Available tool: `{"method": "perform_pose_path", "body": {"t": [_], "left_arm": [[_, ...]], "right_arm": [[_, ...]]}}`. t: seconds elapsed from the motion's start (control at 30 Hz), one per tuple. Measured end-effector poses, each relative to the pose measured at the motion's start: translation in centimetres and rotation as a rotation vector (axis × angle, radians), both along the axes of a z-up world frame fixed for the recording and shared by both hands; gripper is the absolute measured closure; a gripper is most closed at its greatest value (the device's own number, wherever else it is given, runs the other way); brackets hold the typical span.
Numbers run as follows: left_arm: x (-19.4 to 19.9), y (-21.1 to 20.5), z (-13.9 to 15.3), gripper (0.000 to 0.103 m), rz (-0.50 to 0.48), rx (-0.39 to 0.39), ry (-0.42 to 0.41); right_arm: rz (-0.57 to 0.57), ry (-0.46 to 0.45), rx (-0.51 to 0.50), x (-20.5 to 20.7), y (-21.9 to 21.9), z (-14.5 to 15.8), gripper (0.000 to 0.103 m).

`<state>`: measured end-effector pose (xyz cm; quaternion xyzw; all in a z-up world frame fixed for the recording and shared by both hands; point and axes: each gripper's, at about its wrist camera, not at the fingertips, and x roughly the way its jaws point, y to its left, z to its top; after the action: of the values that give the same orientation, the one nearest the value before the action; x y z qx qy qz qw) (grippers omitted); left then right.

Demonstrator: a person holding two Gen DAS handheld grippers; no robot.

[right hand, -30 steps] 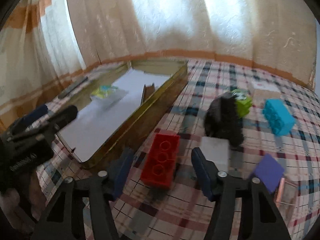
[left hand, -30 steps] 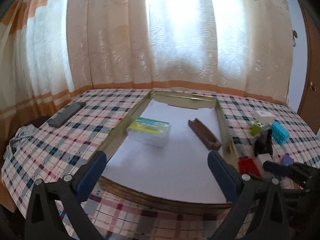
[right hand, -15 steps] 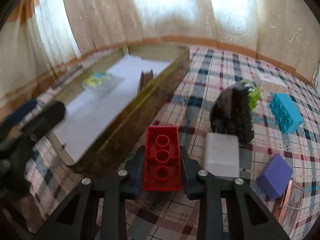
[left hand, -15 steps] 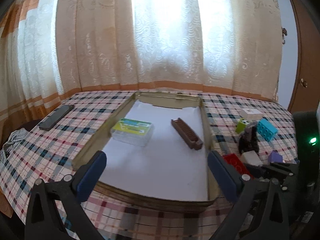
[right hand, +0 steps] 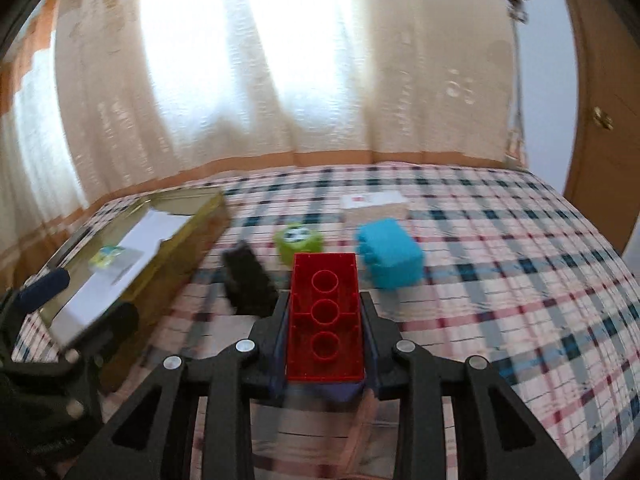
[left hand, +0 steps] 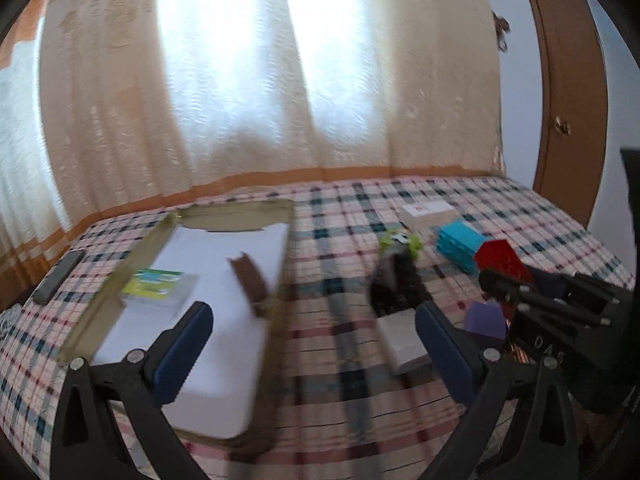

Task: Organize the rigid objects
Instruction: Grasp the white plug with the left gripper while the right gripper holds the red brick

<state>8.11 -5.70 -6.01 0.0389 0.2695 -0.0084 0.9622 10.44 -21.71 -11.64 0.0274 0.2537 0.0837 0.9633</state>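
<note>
My right gripper (right hand: 325, 320) is shut on a red brick (right hand: 325, 316) and holds it above the checked cloth; the brick also shows in the left wrist view (left hand: 502, 260). My left gripper (left hand: 314, 336) is open and empty above the cloth, just right of the gold tray (left hand: 276, 320). The tray (right hand: 188, 236) has a white liner and holds a clear box with a green label (left hand: 154, 286) and a brown comb-like piece (left hand: 250, 278). A black object (right hand: 248, 280), a green block (right hand: 300, 240) and a blue brick (right hand: 390, 258) lie on the cloth.
A white box (right hand: 374, 206) sits behind the blue brick. A purple block (left hand: 486, 318) and a white block (left hand: 402, 338) lie near the right gripper. A dark phone (left hand: 58, 276) lies left of the tray. Curtains hang behind; a wooden door (left hand: 568, 92) stands at right.
My right gripper closed on the red brick and lifted it off the cloth. My left gripper swung right, from over the tray to its right edge.
</note>
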Motion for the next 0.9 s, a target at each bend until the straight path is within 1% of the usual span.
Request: {"method": "perform_pose_path", "body": {"t": [0.1, 0.17, 0.2, 0.23, 0.27, 0.3, 0.33, 0.37, 0.43, 0.5, 0.6, 0.67, 0.73, 0.77, 0.83, 0.9], "left_arm": [[1.2, -1.3, -0.9, 0.001, -0.022, 0.000, 0.050], [1.9, -2.2, -1.4, 0.002, -0.028, 0.014, 0.074], [2.2, -2.6, -1.6, 0.004, -0.033, 0.021, 0.084], [2.4, -2.8, -1.8, 0.008, -0.036, 0.026, 0.093], [2.7, -3.1, -2.0, 0.009, -0.041, 0.032, 0.107], [3.0, -3.5, -2.3, 0.012, -0.044, 0.042, 0.124], [3.4, -3.7, -2.6, 0.018, -0.039, 0.053, 0.142], [3.7, -4.0, -2.9, 0.019, -0.041, 0.054, 0.165], [4.2, -4.3, -3.3, 0.020, -0.062, 0.043, 0.198], [4.6, -4.7, -3.6, 0.020, -0.066, 0.053, 0.223], [5.1, -5.2, -4.2, 0.025, -0.090, 0.061, 0.268], [5.5, -5.3, -4.5, 0.032, -0.091, 0.050, 0.294], [5.9, -5.2, -4.8, 0.047, -0.097, 0.042, 0.319], [5.9, -5.1, -4.8, 0.050, -0.104, 0.027, 0.319], [5.9, -5.1, -4.8, 0.065, -0.099, 0.020, 0.317], [5.8, -5.1, -4.7, 0.065, -0.094, 0.020, 0.310]], "right_arm": [[-0.043, 0.005, -0.009, 0.4, -1.5, -0.4, 0.069], [-0.053, 0.015, 0.018, 0.8, -1.9, -0.6, 0.069], [-0.062, 0.012, 0.022, 0.7, -2.1, -0.5, 0.069], [-0.071, 0.008, 0.027, 0.8, -2.4, -0.5, 0.069], [-0.073, 0.008, 0.032, 0.7, -2.6, -0.5, 0.069], [-0.073, 0.011, 0.041, 0.7, -2.8, -0.5, 0.069], [-0.075, 0.013, 0.043, 0.7, -2.8, -0.5, 0.069], [-0.075, 0.012, 0.042, 0.7, -2.8, -0.6, 0.069], [-0.074, 0.007, 0.042, 0.7, -2.9, -0.6, 0.069], [-0.074, 0.007, 0.043, 0.7, -2.9, -0.7, 0.069], [-0.074, 0.014, 0.051, 0.7, -3.1, -0.8, 0.069], [-0.075, 0.019, 0.051, 0.7, -3.0, -0.8, 0.069], [-0.075, 0.022, 0.049, 0.7, -3.0, -0.8, 0.069], [-0.075, 0.024, 0.047, 0.7, -2.9, -0.8, 0.069], [-0.074, 0.026, 0.049, 0.7, -2.9, -0.8, 0.069], [-0.073, 0.027, 0.051, 0.7, -3.0, -0.8, 0.069]]}}
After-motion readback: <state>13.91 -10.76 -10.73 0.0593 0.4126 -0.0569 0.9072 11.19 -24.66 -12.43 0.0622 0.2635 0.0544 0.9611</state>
